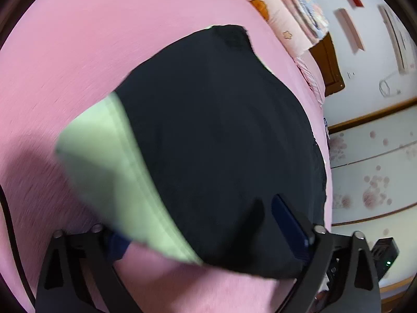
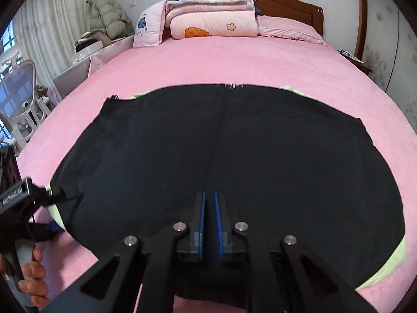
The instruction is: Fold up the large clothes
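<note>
A large black garment (image 2: 234, 143) with a pale green lining (image 2: 391, 260) lies spread flat on the pink bed sheet (image 2: 234, 62), a zip seam running up its middle. My right gripper (image 2: 209, 200) hovers over the near middle of it, its blue pads almost together; no cloth shows between them. My left gripper (image 1: 206, 232) stands wide open at the garment's (image 1: 221, 130) near left corner, where a green flap (image 1: 104, 161) covers the left finger. In the right wrist view the left gripper (image 2: 56, 210) sits at that corner, held by a hand (image 2: 31, 268).
Folded quilts and pillows (image 2: 211, 13) are stacked against the wooden headboard (image 2: 286, 2). A white mesh chair (image 2: 20, 99) and a puffer coat (image 2: 109, 13) stand left of the bed. The bed's side edge and tiled floor (image 1: 378, 169) show in the left wrist view.
</note>
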The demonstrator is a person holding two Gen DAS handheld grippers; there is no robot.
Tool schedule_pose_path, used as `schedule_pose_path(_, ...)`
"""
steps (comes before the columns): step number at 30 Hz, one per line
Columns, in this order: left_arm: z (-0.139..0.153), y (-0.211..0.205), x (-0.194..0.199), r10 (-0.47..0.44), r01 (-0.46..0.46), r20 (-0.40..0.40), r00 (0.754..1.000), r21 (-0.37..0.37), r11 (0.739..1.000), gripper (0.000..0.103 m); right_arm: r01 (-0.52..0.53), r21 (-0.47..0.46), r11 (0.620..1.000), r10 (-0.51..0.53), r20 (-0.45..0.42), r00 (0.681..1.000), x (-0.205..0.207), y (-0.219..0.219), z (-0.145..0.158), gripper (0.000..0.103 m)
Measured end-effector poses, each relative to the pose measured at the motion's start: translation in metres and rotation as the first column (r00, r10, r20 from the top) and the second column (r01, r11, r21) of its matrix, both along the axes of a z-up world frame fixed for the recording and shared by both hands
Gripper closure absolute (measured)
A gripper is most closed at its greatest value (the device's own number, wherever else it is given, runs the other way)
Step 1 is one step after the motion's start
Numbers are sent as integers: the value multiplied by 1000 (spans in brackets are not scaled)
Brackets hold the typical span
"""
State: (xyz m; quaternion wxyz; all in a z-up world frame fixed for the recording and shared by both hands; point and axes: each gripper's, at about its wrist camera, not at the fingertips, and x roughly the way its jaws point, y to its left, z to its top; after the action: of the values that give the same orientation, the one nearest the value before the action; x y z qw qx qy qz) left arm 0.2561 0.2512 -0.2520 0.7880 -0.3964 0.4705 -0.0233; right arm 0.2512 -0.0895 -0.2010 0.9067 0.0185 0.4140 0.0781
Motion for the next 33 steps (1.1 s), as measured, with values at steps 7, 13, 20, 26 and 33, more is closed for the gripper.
schedule_pose_path(7,14,-3,21,50,-44,102,994,-58,997,87,1,23,1000,-1,-7,1000,-3,-2,-3,96)
schedule_pose_path(13,62,-38,28,-21,-18,222,975,172,985,97,-11,-12,1000,11,-10,1000,-5,4,-4,96)
schedule_pose_path(20,136,-113,5,-251,38,400,881,469,883,98,14,89,996,-7,-75,997,7,-9,-25,96)
schedule_pose_path(26,178,-199,10,-458,118,411,788,630,768,98,35,279,960,6,-145,989,11,-40,-25,98)
schedule_pose_path(33,190,-312,33,-659,232,312,684,763,603,98,212,402,891,-183,-110,977,-45,-148,11,99)
